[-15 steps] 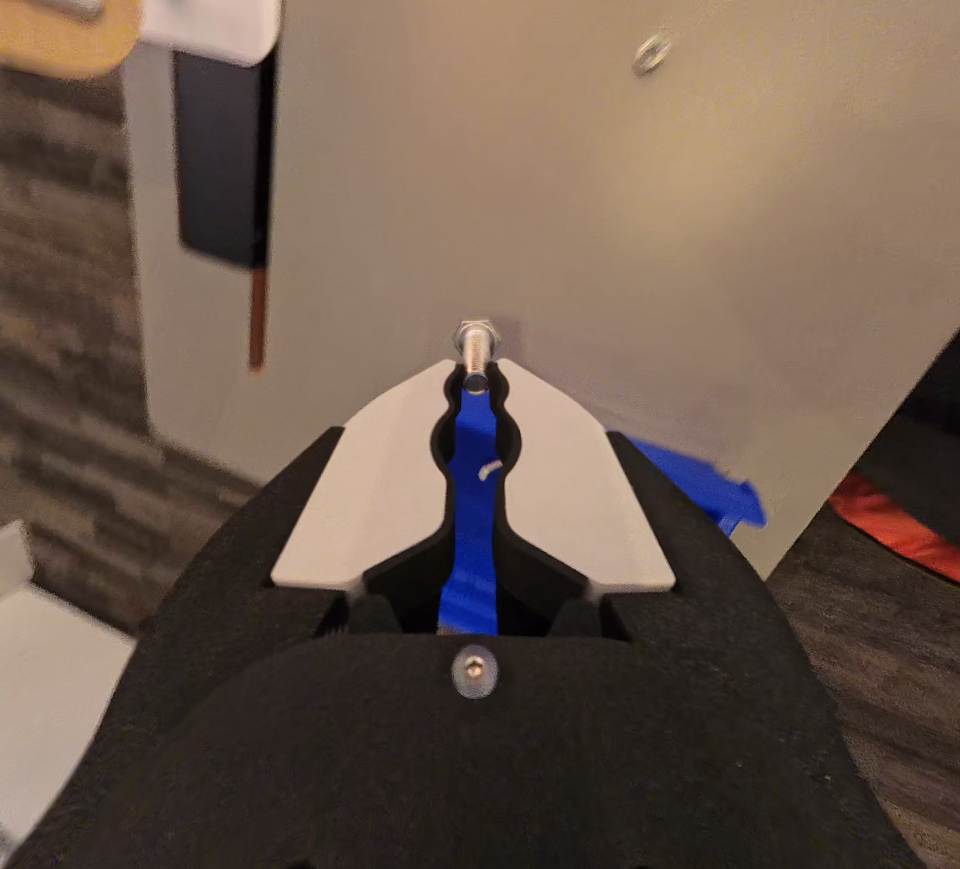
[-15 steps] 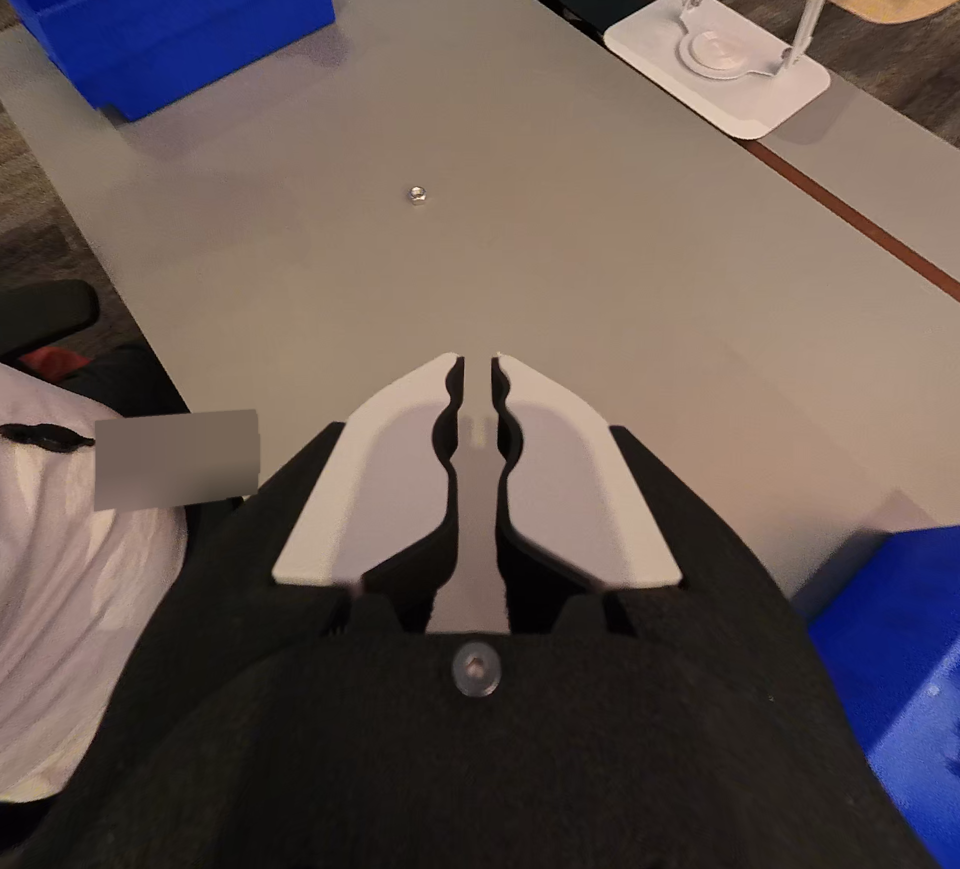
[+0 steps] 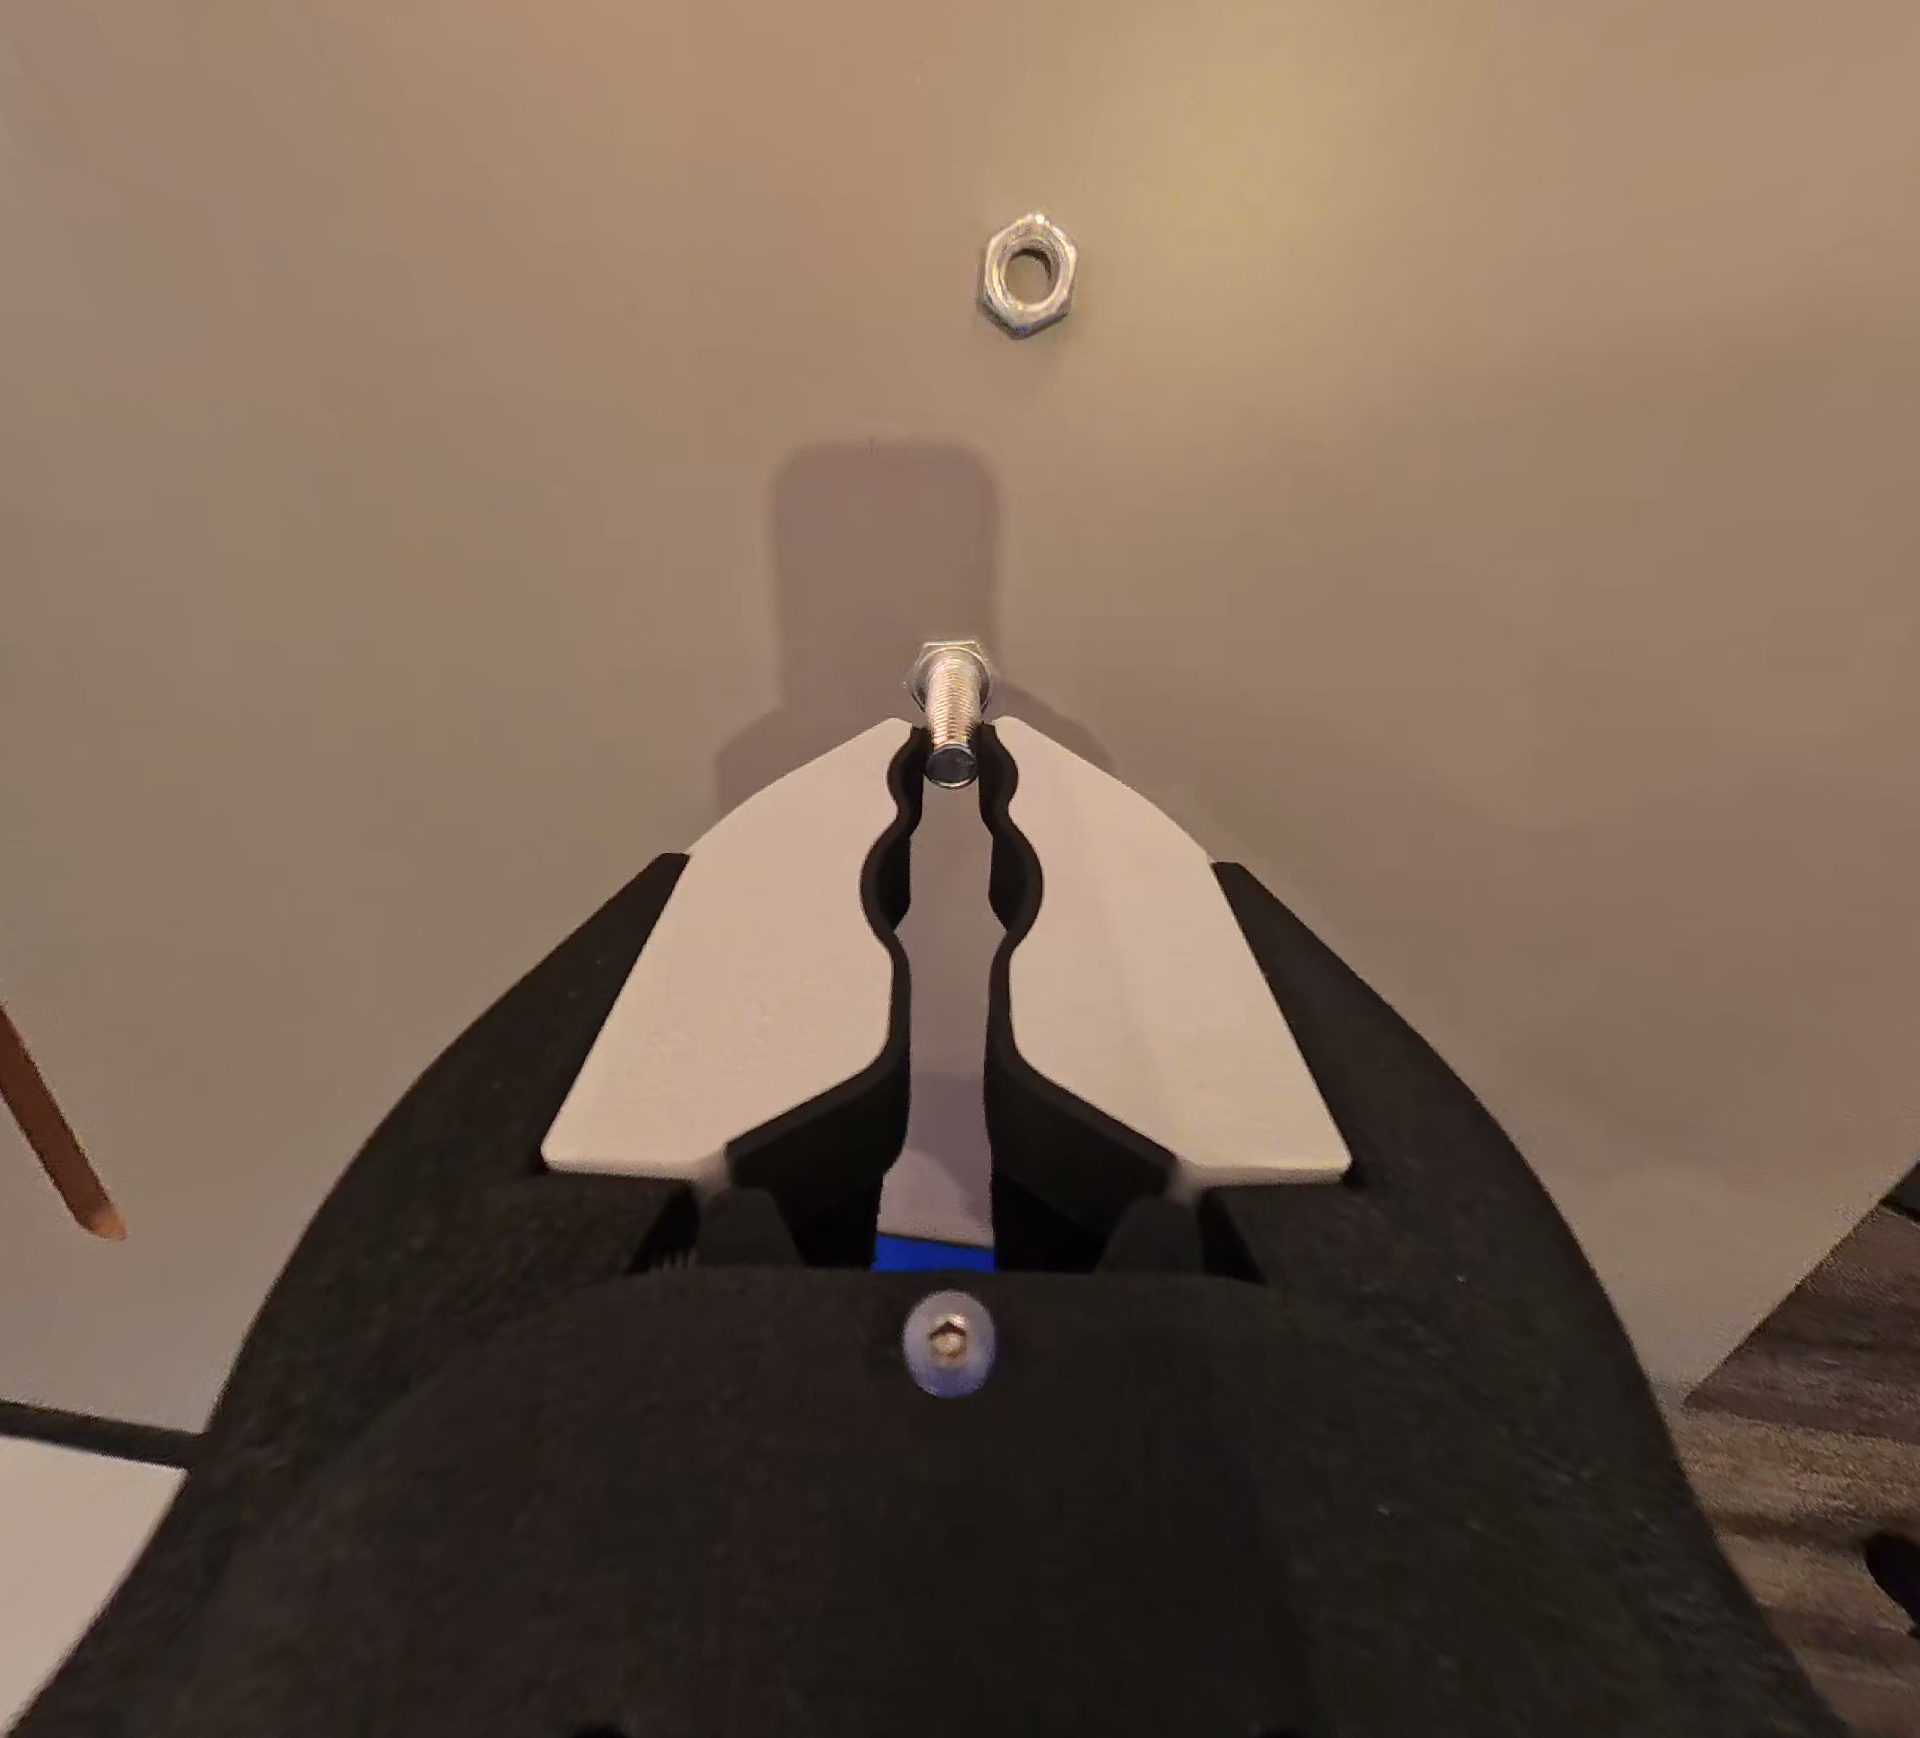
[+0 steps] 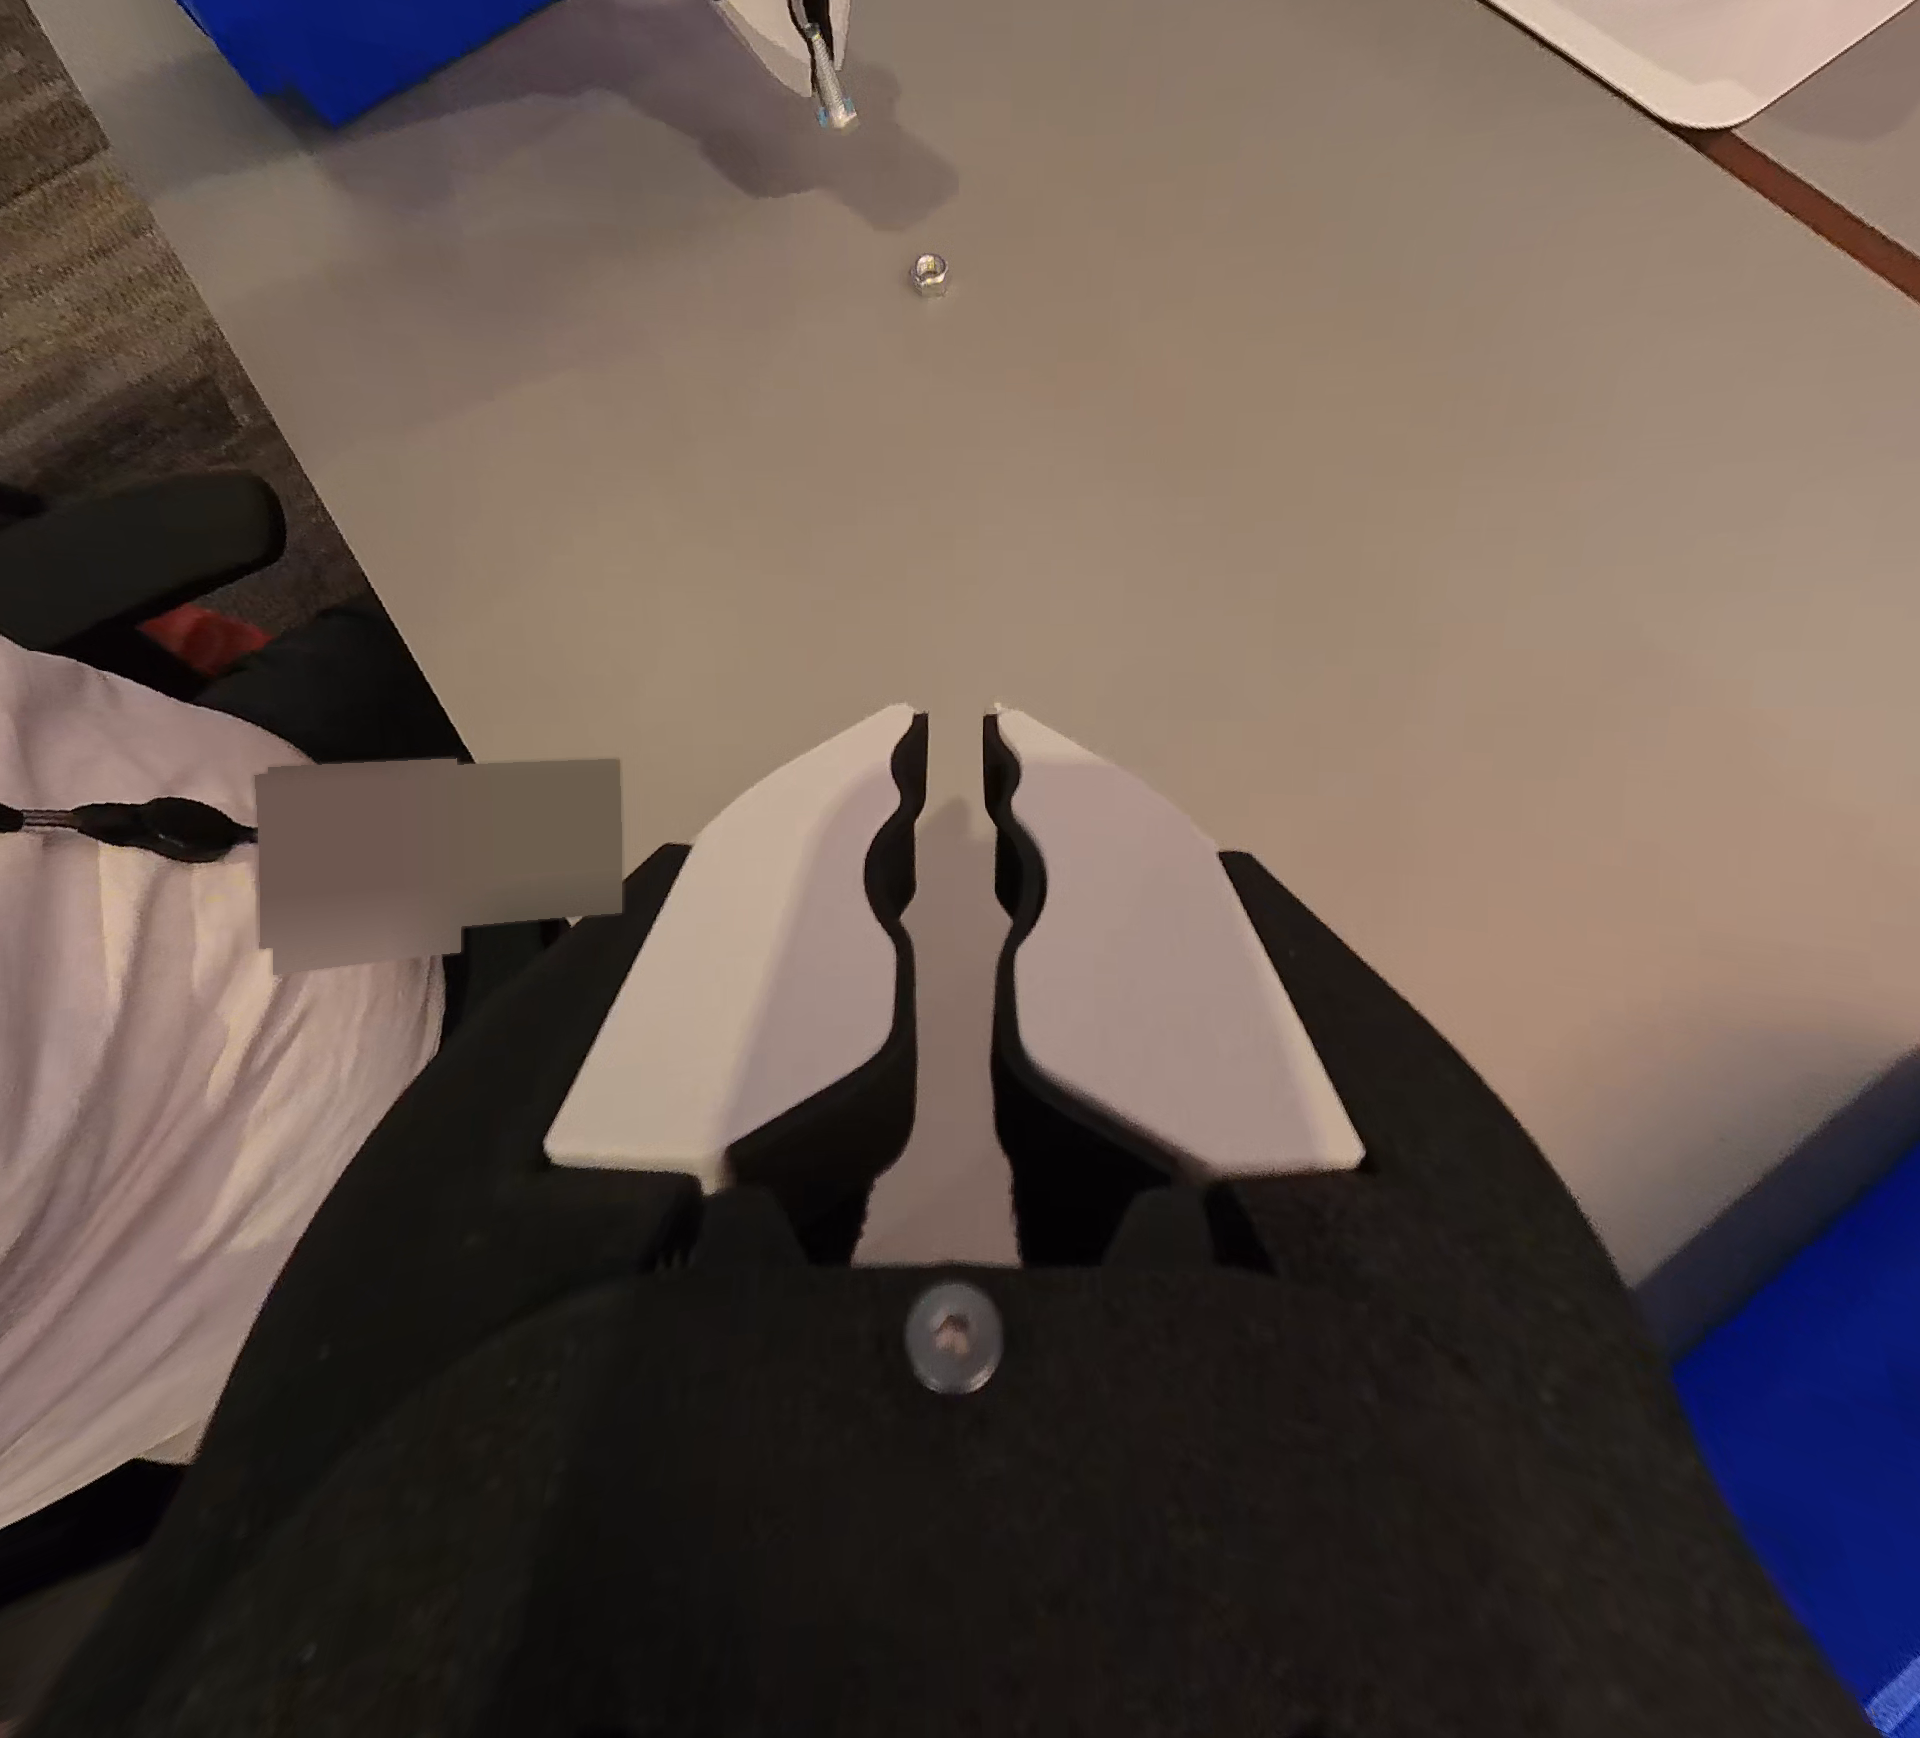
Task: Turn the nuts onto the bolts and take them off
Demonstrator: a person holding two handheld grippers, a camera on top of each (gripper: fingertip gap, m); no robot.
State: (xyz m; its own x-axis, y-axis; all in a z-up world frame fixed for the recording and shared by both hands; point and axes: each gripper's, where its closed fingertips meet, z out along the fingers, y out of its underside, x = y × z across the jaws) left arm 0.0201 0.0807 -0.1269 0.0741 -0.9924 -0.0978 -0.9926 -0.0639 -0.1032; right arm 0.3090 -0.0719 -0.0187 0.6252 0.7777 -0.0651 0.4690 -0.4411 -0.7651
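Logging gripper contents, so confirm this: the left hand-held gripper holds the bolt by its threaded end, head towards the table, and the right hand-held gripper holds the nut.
Wrong on the nut. The right hand-held gripper holds nothing; the right wrist view shows the nut lying loose on the table. The rest stands: the left hand-held gripper holds the bolt by its threaded end, head towards the table.

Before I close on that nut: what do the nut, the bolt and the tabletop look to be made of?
Nut: bright silvery metal, likely zinc-plated steel, glinting on its hex facets. Bolt, gripped by the left gripper: the same shiny metal, its threads catching light. Table: matte grey, smooth and even, probably laminate; the look leaves it open.
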